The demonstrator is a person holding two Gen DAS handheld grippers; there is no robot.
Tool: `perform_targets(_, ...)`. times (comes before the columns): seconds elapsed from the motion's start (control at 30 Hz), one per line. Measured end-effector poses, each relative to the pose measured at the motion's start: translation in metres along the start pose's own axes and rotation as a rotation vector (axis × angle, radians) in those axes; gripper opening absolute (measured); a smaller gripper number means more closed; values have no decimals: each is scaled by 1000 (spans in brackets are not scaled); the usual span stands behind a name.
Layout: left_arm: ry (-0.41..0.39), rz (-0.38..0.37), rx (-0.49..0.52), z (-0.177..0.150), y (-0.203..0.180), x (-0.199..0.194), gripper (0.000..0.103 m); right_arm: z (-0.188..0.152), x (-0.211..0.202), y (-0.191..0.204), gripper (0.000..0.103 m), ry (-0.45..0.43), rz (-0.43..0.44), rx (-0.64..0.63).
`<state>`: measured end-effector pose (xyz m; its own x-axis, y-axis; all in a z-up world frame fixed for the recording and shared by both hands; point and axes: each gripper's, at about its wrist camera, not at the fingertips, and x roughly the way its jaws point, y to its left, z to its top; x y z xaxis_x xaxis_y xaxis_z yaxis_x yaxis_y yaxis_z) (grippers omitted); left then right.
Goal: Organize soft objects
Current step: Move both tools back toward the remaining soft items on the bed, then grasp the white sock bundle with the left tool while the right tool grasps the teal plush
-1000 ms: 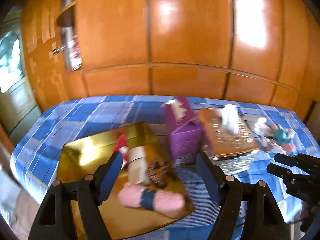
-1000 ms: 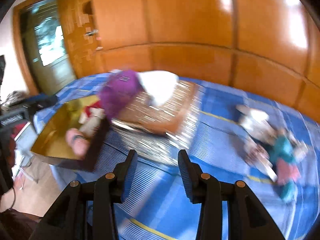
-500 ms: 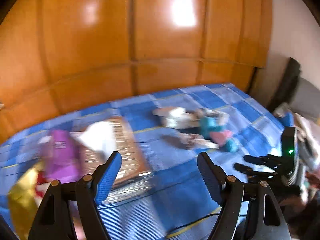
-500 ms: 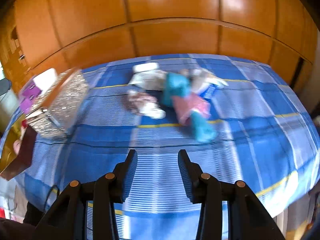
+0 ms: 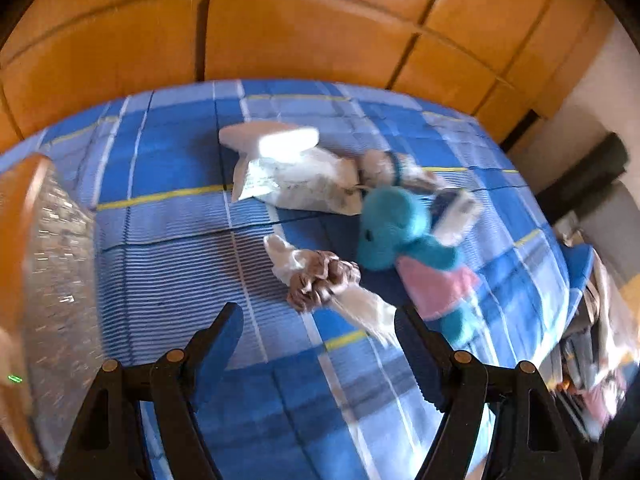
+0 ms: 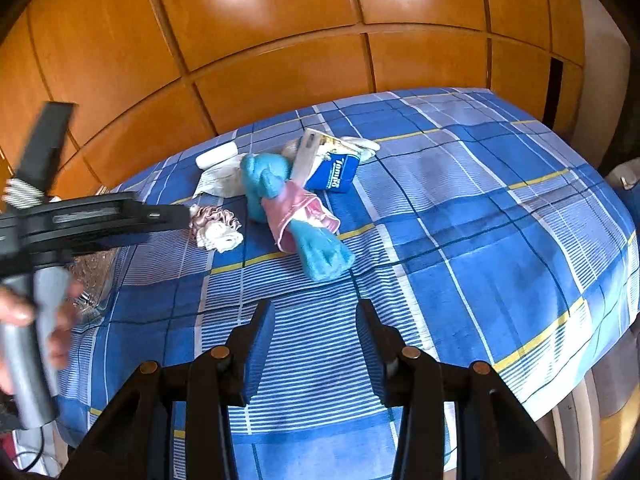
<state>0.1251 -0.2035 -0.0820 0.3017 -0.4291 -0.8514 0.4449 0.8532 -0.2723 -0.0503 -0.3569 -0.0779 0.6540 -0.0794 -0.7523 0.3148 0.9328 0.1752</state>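
A pile of soft things lies on the blue checked bedspread (image 6: 460, 208). It holds a teal plush toy in a pink dress (image 5: 394, 226) (image 6: 280, 200), a pink-brown scrunchie with white cloth (image 5: 318, 280) (image 6: 216, 222), a white crumpled bag (image 5: 296, 178) and a blue tissue pack (image 6: 336, 172). My left gripper (image 5: 318, 320) is open wide, just short of the scrunchie, with nothing between its fingers. In the right wrist view, the left gripper (image 6: 176, 216) reaches in from the left, its tip beside the scrunchie. My right gripper (image 6: 315, 318) hangs open and empty over the bedspread, nearer than the plush toy.
A glittery box with an orange lid (image 5: 56, 264) stands at the left edge of the left wrist view. Orange wooden panels (image 6: 280, 40) close the far side of the bed. A hand (image 6: 24, 316) holds the left gripper's handle. Clutter lies off the bed's right edge (image 5: 600, 340).
Both views have swung from the gold tray and boxes to the soft pile. The left gripper has come down close to the scrunchie. Neither gripper's jaws have changed.
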Motion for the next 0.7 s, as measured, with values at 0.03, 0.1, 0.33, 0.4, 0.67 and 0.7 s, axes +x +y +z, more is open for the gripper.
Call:
perform_targets(0.03, 7, 0, -24, 3, 2, 7, 78, 0, 1, -1, 42, 1, 0, 2)
perform_targets(0.1, 0, 3, -50, 7, 3, 16, 78, -1, 2, -4, 42, 3, -5, 6)
perform_targets(0.33, 30, -11, 10, 6, 4, 44, 45, -3, 7, -11, 42, 23, -10, 26)
perform_targets(0.4, 19, -27, 46, -1, 3, 39, 42, 1, 8, -14, 42, 21, -9, 26)
perform_targets(0.67, 17, -32, 67, -27, 11, 24, 42, 39, 28, 0, 46, 35, 89, -92)
perform_targets(0.7, 18, -30, 69, -29, 12, 23, 42, 46, 37, 4, 46, 43, 83, -130)
